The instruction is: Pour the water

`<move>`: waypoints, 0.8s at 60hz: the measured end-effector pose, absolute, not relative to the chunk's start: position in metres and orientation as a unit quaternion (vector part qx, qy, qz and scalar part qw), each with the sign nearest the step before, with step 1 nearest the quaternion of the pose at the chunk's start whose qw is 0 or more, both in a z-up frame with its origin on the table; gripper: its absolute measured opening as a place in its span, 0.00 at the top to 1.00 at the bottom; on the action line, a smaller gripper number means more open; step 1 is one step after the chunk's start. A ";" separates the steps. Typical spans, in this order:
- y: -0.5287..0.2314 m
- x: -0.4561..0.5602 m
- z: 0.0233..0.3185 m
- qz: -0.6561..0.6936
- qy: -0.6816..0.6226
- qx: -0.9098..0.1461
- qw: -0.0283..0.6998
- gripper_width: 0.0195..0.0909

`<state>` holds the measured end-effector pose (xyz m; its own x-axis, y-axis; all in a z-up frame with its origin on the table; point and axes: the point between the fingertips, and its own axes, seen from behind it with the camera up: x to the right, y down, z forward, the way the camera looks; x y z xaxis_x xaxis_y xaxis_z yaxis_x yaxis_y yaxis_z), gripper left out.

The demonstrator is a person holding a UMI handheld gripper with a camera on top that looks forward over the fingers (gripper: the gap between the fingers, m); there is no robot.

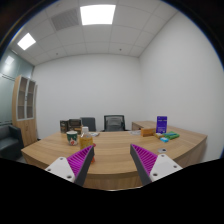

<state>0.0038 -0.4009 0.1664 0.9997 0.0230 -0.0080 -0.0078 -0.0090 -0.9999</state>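
Observation:
My gripper (112, 160) is raised over a large wooden conference table (112, 150) and stands open, with nothing between its purple pads (80, 159). Only bare tabletop lies between and just ahead of the fingers. Beside the left finger, on the table, sits a small orange-brown object (87, 142). Further left stand a dark container and a pale cup-like item (72, 130); I cannot make out any water vessel for certain.
Right of the fingers on the table are a purple box (161, 123), a brown box (148, 129) and a green flat item (170, 136). Office chairs (114, 122) stand behind the table. A shelf cabinet (25, 105) is at the left wall.

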 end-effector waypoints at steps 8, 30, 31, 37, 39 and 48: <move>-0.397 0.004 0.164 0.008 -0.006 -0.713 0.701 0.15; -0.339 -0.046 0.122 0.040 -0.039 -0.741 0.669 0.15; -0.333 -0.052 0.120 0.044 -0.042 -0.742 0.668 0.15; -0.294 -0.088 0.103 0.071 -0.056 -0.745 0.660 0.15; -0.279 -0.099 0.099 0.077 -0.057 -0.747 0.658 0.14; -0.216 -0.122 0.080 0.064 -0.058 -0.752 0.653 0.12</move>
